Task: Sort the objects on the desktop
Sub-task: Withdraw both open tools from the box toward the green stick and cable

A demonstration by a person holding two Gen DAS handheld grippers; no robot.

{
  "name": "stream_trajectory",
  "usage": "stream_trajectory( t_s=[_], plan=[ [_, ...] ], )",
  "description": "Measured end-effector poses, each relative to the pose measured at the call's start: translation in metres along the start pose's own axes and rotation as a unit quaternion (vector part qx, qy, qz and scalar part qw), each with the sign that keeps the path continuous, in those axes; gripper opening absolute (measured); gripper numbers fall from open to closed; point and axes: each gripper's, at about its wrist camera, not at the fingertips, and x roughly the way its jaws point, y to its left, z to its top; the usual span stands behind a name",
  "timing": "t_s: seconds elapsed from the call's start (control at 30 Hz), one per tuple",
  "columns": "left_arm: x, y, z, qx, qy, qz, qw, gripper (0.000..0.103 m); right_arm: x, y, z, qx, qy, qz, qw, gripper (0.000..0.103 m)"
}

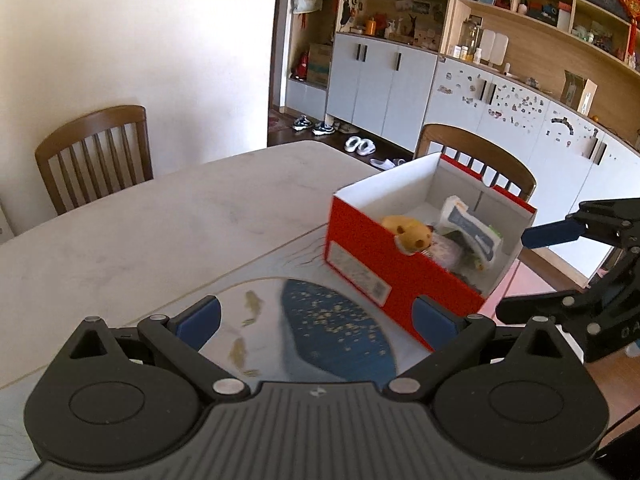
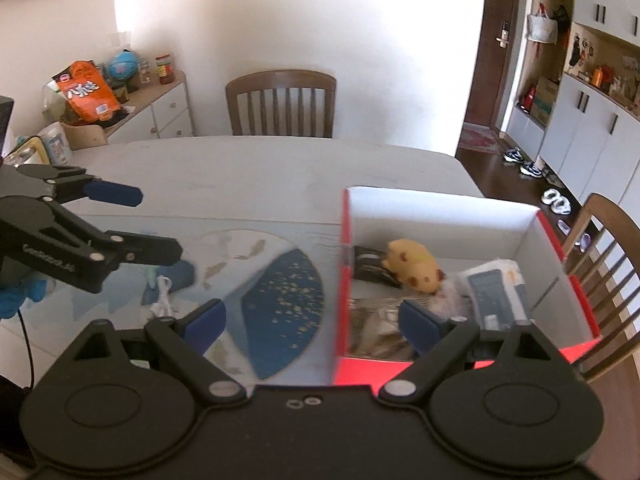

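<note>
My left claw and right claw both wide, empty. Yellow soft toy inside red box, light, squashy; I'd pinch its plump middle. White cable left of box, limp.

Red box blocks right side; desk mat left of it open.

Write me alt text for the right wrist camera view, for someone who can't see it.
An open red cardboard box with a white interior sits on a pale table, holding a yellow plush toy and a white and blue packet. The right claw is open and empty over the box's near-left corner; the left claw, also open, hovers left above a blue-patterned mat.
</note>
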Motion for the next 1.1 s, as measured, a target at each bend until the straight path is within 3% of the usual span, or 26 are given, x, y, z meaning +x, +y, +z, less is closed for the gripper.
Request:
stream_trajectory(
  t_s=[0.5, 0.67, 1.1],
  plan=[
    [-0.012, 0.069, -0.035, -0.011, -0.004, 0.016, 0.9998, 0.102, 0.031, 0.089, -0.002, -0.023, -0.002, 0.021, 1.000, 0.092],
    [-0.011, 0.085, -0.050, -0.005, -0.009, 0.023, 0.9997, 0.102, 0.042, 0.107, -0.004, -0.021, -0.012, 0.020, 1.000, 0.090],
    [0.017, 0.121, -0.092, 0.013, 0.009, 0.016, 0.9997, 0.102, 0.082, 0.144, -0.016, -0.042, 0.019, 0.023, 0.999, 0.087]
  ],
)
